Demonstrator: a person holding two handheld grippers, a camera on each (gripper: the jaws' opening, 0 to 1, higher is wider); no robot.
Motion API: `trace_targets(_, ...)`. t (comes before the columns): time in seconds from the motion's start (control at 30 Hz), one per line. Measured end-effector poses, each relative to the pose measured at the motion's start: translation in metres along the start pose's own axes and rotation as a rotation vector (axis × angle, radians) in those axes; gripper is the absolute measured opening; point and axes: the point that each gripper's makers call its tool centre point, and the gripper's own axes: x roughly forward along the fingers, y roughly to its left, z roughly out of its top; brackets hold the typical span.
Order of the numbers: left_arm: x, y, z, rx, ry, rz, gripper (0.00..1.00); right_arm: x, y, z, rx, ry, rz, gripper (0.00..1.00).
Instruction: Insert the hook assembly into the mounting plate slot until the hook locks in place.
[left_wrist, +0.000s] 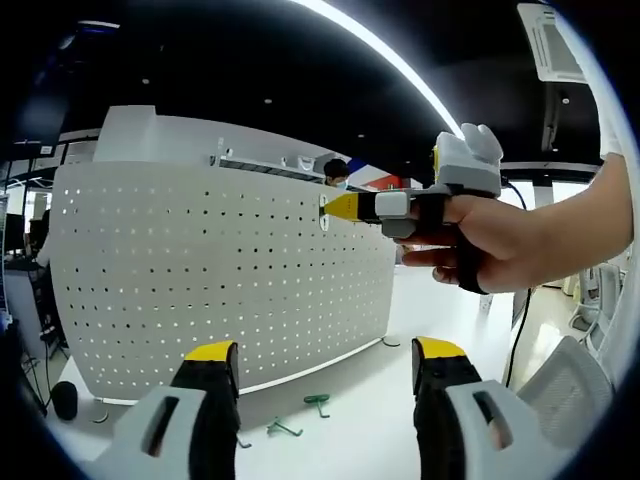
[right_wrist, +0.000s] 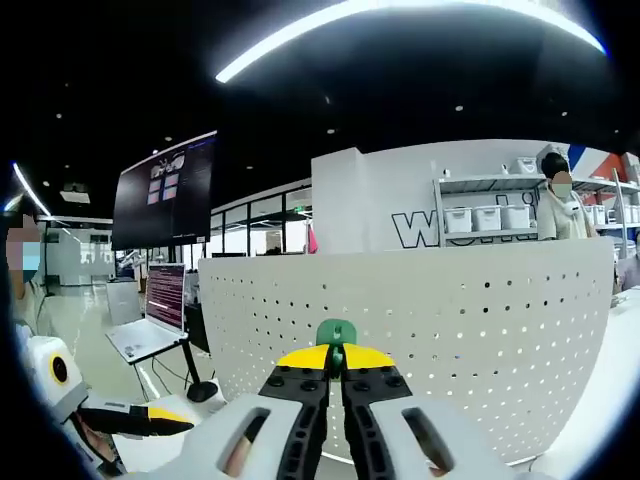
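Green plastic hook (right_wrist: 336, 334) sits pinched betw. the right gripper (right_wrist: 336, 360) jaws, only its top tab poking out above the yellow tips; jaws closed tight on it, almost no gap. White perforated panel (right_wrist: 440, 330) stands upright right behind/ahead of the hook in the right gripper view; can't tell from here if the hook already touches the panel or hangs just off it.

Left gripper view shows the same right gripper (left_wrist: 352, 206) from the side, held by a person's hand (left_wrist: 500, 240), yellow tip up against a small pale mounting plate (left_wrist: 323, 212) near the panel (left_wrist: 200, 280) top edge. Tip looks touching or v. near the plate — too small to say which. Hook itself not readable there.

Left gripper (left_wrist: 325, 365) is idle, jaws spread wide, nothing betw. them, hanging low in front of the panel. Two more green hooks (left_wrist: 300, 415) lie on the white tabletop (left_wrist: 380, 420) at the panel's foot, apart from each other.

Handling, my read: hook is light, stiff, thin plastic — no sag, but a small smooth tab, so it could pivot or slip in the pads if pushed off-axis. Grip looks ok low on the body, leaving the insert end free. Panel is rigid sheet, prob. won't flex much. Push should go straight along the slot, firm not hard; a snap-lock tab may crack if levered sideways.
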Motion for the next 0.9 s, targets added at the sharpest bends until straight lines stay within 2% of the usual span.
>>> trace_targets(0.43, -0.002, 0.005, 0.001, -0.013, -0.013, 0.015, 0.72, 0.021, -0.009, 0.007, -0.023, -0.013, -0.028, 0.01)
trace_targets(0.9, -0.005, 0.014, 0.0, -0.022, -0.017, 0.042, 0.71, 0.044, -0.022, 0.02, -0.032, -0.041, -0.088, 0.01)
